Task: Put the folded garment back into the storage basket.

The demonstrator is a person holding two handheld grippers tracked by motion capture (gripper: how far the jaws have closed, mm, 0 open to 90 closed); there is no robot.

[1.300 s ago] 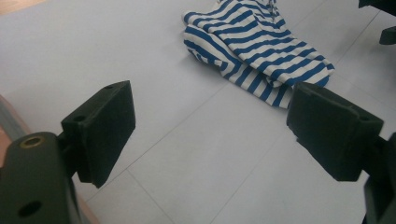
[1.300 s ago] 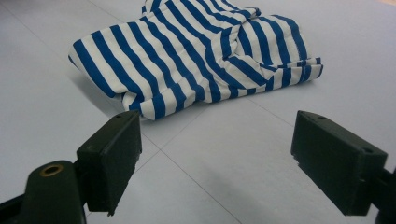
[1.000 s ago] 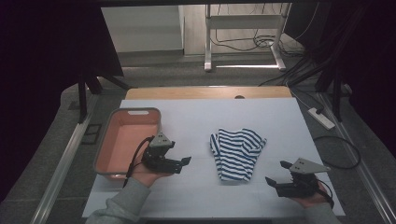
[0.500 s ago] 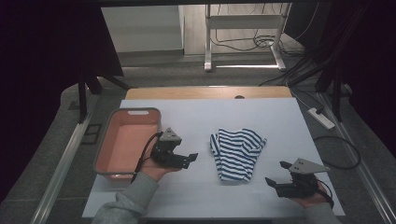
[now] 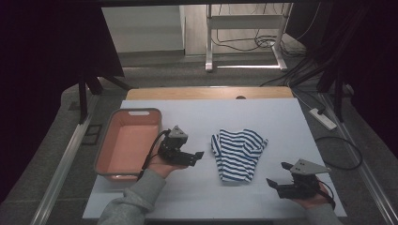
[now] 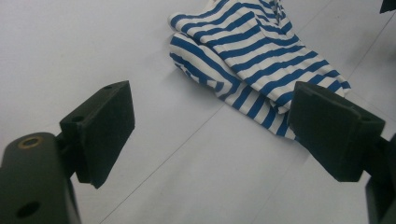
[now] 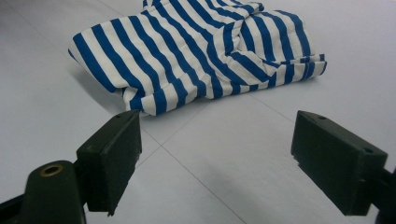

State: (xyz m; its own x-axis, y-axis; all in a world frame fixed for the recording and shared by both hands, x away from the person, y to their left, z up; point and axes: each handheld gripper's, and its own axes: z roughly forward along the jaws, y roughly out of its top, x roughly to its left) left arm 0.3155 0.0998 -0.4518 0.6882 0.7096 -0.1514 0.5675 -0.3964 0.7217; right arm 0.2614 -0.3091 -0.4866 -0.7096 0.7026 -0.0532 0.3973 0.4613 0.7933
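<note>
High view overhead; both gripper views closely share the striped cloth (image 6: 261,51)

Blue-and-white striped cloth (image 5: 238,149) — loosely folded, rumpled — lies flat on the table's middle.

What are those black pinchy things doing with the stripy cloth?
A person holds a gripper in each hand at a table. Both are open and hold nothing. The left gripper points at the folded blue-and-white striped cloth from beside the pink tub. The right gripper sits near the table's front edge, apart from the cloth. The cloth lies flat on the white table, untouched.
</note>
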